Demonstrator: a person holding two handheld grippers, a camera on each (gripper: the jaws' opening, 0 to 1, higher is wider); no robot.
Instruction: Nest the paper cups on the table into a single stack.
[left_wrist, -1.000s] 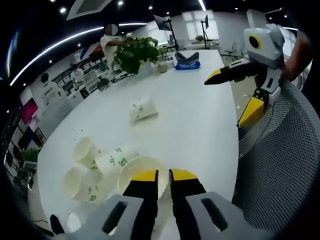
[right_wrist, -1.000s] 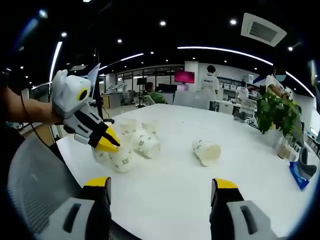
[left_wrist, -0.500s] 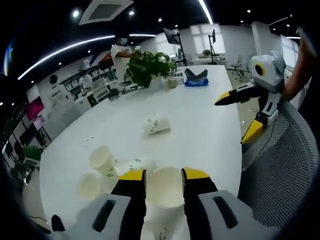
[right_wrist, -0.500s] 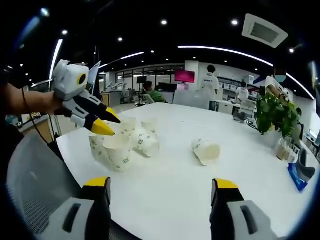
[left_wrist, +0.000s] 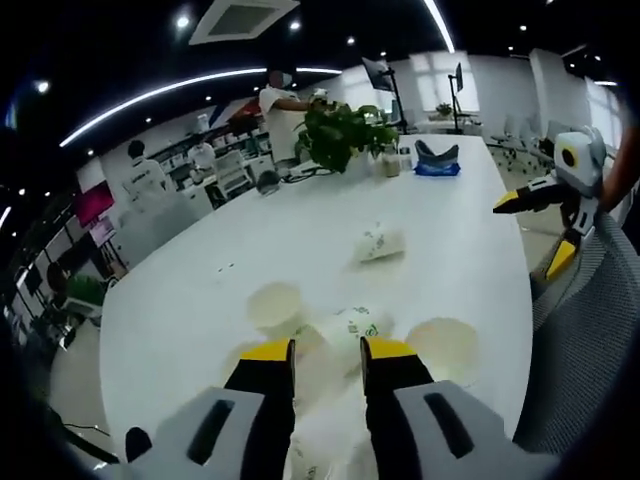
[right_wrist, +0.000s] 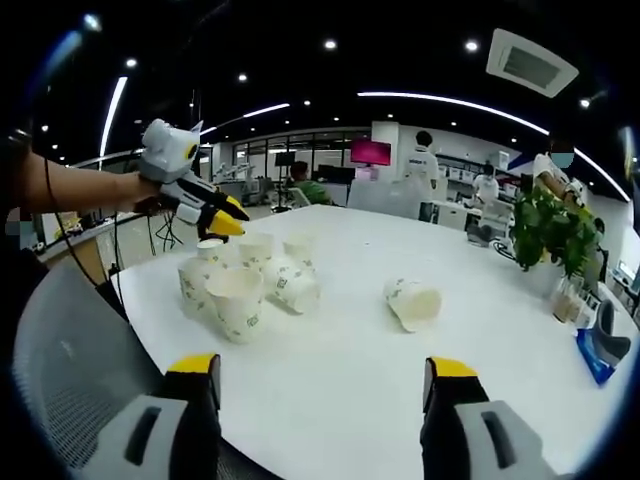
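A white paper cup (left_wrist: 322, 395) with green print sits between the jaws of my left gripper (left_wrist: 327, 352), which looks shut on it. In the right gripper view that left gripper (right_wrist: 225, 222) hovers above the back of a cluster of cups (right_wrist: 232, 300), some upright and one on its side. The same cluster (left_wrist: 350, 325) lies just past my left jaws. One lone cup (right_wrist: 412, 303) lies on its side farther along the table (right_wrist: 330, 400), also seen from the left as the lone cup (left_wrist: 380, 243). My right gripper (right_wrist: 322, 375) is open and empty; it shows as the right gripper (left_wrist: 530, 232) off the table edge.
A potted plant (left_wrist: 340, 135) and a blue object (left_wrist: 437, 160) stand at the table's far end, seen again as plant (right_wrist: 550, 225) and blue object (right_wrist: 603, 350). A grey mesh chair (left_wrist: 590, 340) sits by the near edge. People stand in the background.
My left gripper has risen from the front cup of the cluster and moved back over it, a cup between its jaws. The right gripper has stayed put.
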